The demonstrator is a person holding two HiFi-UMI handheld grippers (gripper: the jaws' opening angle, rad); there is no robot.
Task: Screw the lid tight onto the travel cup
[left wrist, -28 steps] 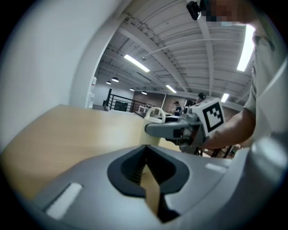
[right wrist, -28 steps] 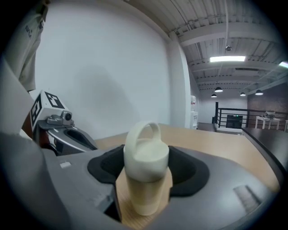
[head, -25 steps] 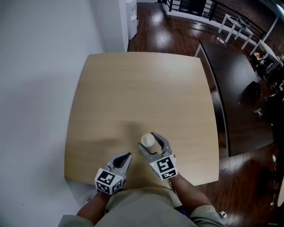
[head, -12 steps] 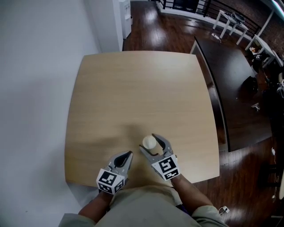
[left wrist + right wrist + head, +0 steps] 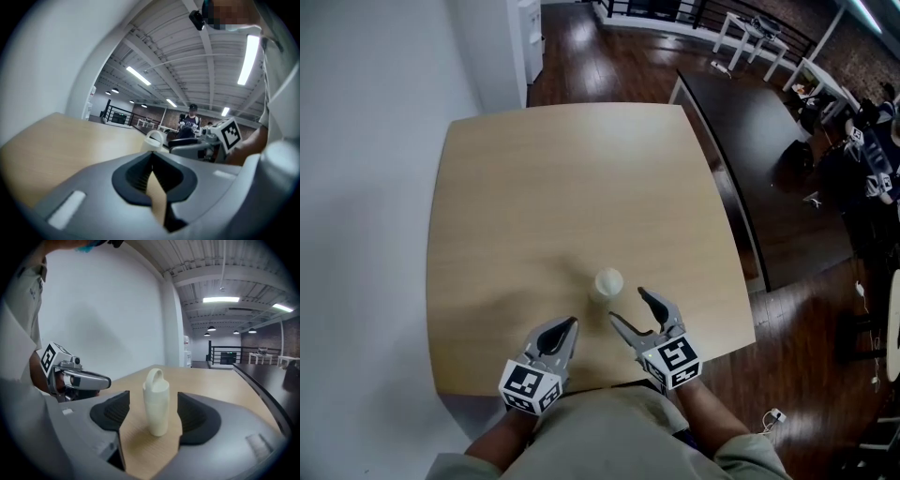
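The cup (image 5: 607,283) stands upright, lid (image 5: 155,378) on, by the near edge of the table (image 5: 534,187), untouched just beyond the right gripper (image 5: 628,306), whose jaws are wide and opening, with the left gripper (image 5: 569,325) closed and empty at its left, so, judging the lid seated, draw straight back without nudging it.

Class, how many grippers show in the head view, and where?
2. The left gripper is over the table's near edge, jaws shut. The right gripper is beside it, jaws opening with nothing between them, the cup just beyond.
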